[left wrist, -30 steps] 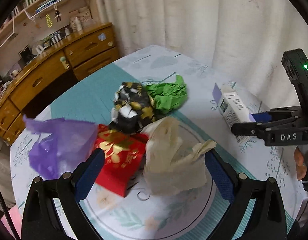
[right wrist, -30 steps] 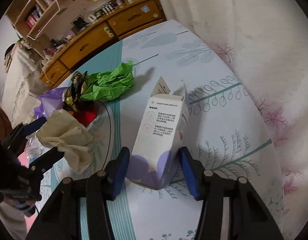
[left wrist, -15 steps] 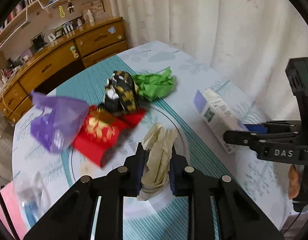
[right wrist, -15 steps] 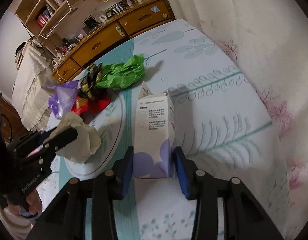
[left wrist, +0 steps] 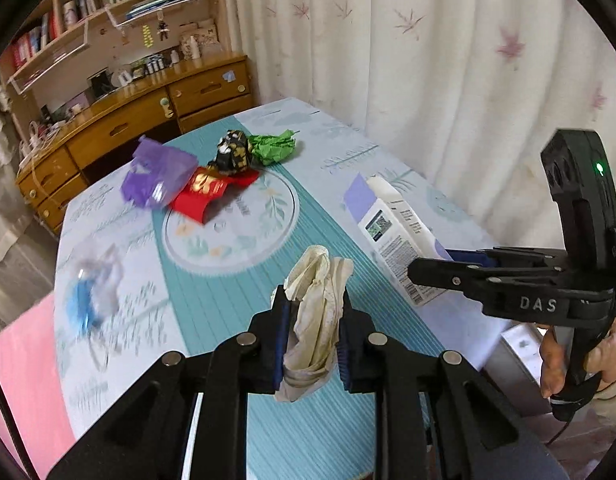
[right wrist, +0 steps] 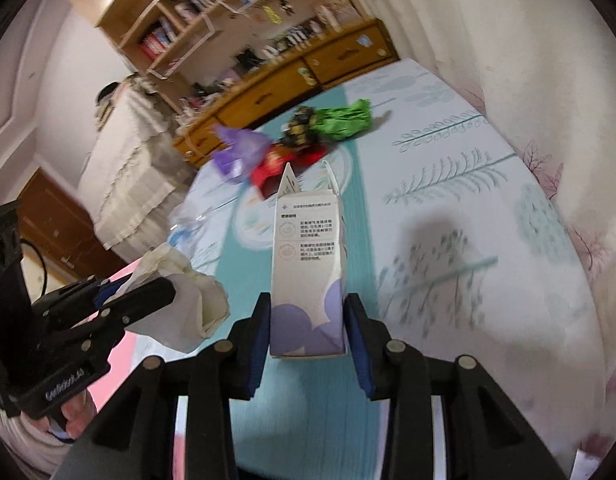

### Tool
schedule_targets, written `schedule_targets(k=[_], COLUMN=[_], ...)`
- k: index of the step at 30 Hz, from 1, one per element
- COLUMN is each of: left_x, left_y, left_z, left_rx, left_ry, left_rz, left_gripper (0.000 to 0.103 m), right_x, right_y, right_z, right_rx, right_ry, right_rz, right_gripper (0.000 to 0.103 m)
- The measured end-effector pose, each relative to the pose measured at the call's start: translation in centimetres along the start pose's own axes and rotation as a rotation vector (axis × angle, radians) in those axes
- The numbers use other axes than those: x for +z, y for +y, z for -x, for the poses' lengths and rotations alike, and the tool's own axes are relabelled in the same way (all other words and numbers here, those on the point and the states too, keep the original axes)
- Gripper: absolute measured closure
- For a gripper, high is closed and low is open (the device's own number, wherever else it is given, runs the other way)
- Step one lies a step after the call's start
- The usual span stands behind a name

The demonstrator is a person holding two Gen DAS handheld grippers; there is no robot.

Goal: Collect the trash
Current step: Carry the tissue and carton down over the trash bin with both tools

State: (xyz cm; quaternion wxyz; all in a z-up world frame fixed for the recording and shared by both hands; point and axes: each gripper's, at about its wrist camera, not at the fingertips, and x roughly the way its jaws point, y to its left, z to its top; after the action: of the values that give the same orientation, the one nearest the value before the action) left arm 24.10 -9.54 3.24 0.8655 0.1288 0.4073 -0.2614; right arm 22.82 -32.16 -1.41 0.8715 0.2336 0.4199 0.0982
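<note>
My left gripper [left wrist: 313, 294] is shut on a crumpled cream paper wad [left wrist: 315, 332], held above the near part of the teal and white tablecloth [left wrist: 236, 280]. My right gripper [right wrist: 308, 300] is shut on the purple base of a white carton [right wrist: 308, 240], which is lifted off the table with its top flap open. Each gripper shows in the other's view: the right gripper [left wrist: 427, 268] with the carton [left wrist: 391, 232], and the left gripper [right wrist: 148, 292] with the wad [right wrist: 180, 304]. Far back lie green crumpled paper [left wrist: 274, 148], a black-gold wrapper [left wrist: 232, 154], a red packet [left wrist: 206, 194] and a purple bag [left wrist: 156, 178].
A blurred clear plastic piece with blue [left wrist: 90, 292] lies at the table's left. A wooden dresser [left wrist: 128, 120] with shelves stands behind the table, a curtain [left wrist: 427, 60] to the right. A pink surface [left wrist: 24, 360] lies lower left. A person's hand [left wrist: 563, 360] holds the right gripper.
The left jaws closed on the cream wad and carried it up and back from the pile. The right jaws tightened on the carton and lifted it back too.
</note>
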Motion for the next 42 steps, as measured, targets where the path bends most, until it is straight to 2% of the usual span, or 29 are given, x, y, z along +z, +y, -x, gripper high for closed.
schedule_targets(k=[9,19,23,26,36,42], left_x=[-8.0,-17.9,-20.8,-22.4,-27.8,-30.4], left_y=[-2.7,-7.4,-9.0,-9.7,-9.9,-7.8], left_z=[6.5,7.2,6.4,5.2,0.0,-4.1], left_rx=[-0.006,-0.007,0.015,0.024,0.074,0.012], left_ry=[-0.042,-0.099,-0.107,-0.078,-0.003,0.089], left_rz=[0.079,0.143,0.14,0.144,0.17,0.292], left_gripper=[0.085,0.085,0.085,0.085,0.085,0.085], right_x=[-8.2,-17.6,-21.1,-23.0,-27.3,-28.5], right_y=[3.4,4.7,5.2,4.8,0.9,-0.3], right_z=[7.3,9.5,8.8,7.6,1.4,-1.8], right_rx=[0.073,0.056,0.057,0.049,0.017,0.01], right_ry=[-0.073,-0.072,-0.047,-0.01,0.129,0.21], right_rz=[0.097,0.273,0.359,0.377,0.283,0.224], right_gripper=[0.067,0.067,0.067,0.067,0.068,0.068])
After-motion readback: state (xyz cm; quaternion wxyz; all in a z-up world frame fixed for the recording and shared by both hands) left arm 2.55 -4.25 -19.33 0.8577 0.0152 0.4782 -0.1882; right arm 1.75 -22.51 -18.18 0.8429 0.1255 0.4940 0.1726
